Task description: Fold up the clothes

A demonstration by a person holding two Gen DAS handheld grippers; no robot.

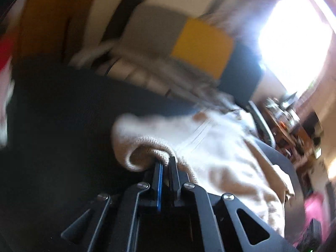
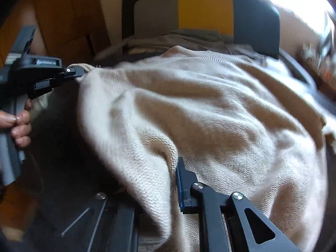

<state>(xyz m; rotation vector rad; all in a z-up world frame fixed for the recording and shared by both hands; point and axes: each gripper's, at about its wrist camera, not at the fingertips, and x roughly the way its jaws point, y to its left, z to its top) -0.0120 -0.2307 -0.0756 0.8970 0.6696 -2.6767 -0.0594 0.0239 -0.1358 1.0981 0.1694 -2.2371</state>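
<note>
A beige knitted sweater [image 1: 220, 147] lies spread over a dark surface [image 1: 63, 115]. In the left wrist view my left gripper [image 1: 166, 161] is shut on a rolled edge of the knit, which is lifted off the surface. The right wrist view shows the same sweater [image 2: 210, 109] filling the middle. There my right gripper [image 2: 171, 166] is shut on a fold of its near edge, and the cloth drapes over and hides one finger. At the far left, the left gripper [image 2: 83, 72] pulls a corner taut, held by a person's hand [image 2: 21, 124].
Behind the sweater stands a backrest with grey, yellow and dark blue panels [image 2: 204, 10], and grey garments [image 2: 189, 37] lie heaped before it. A bright window [image 1: 294, 42] glares at the right above a cluttered shelf [image 1: 289, 126]. Orange wooden furniture [image 2: 63, 21] stands at the left.
</note>
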